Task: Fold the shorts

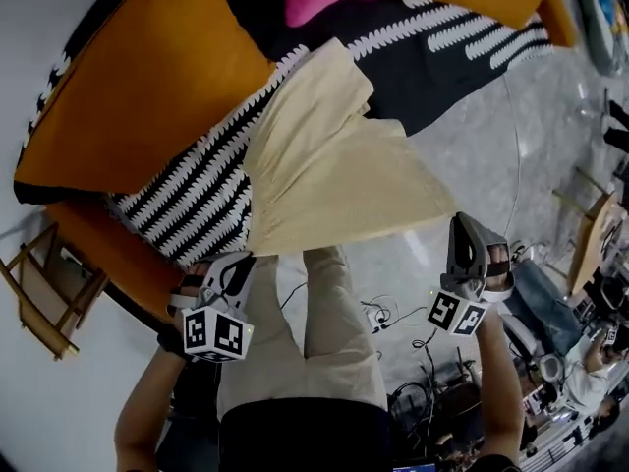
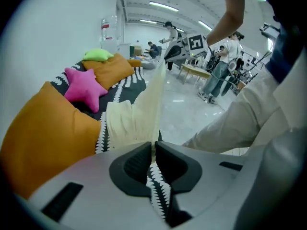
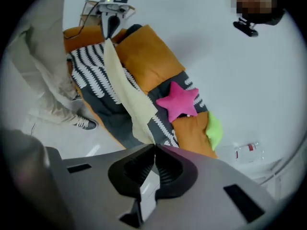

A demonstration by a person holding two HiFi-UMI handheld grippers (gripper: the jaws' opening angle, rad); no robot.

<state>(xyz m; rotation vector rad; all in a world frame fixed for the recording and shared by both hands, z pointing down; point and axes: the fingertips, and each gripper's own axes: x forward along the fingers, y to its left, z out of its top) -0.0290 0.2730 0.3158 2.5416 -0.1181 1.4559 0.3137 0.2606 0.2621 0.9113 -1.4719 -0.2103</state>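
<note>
We hold the pale yellow shorts up at the edge of the striped mattress. The left gripper and right gripper are each clamped on 1 near corner. The shorts' long axis points away from us, toward the orange pillow.

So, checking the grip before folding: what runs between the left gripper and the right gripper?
The cream shorts; one edge stretches straight from the left gripper to the right gripper, seen best in the head view.
</note>
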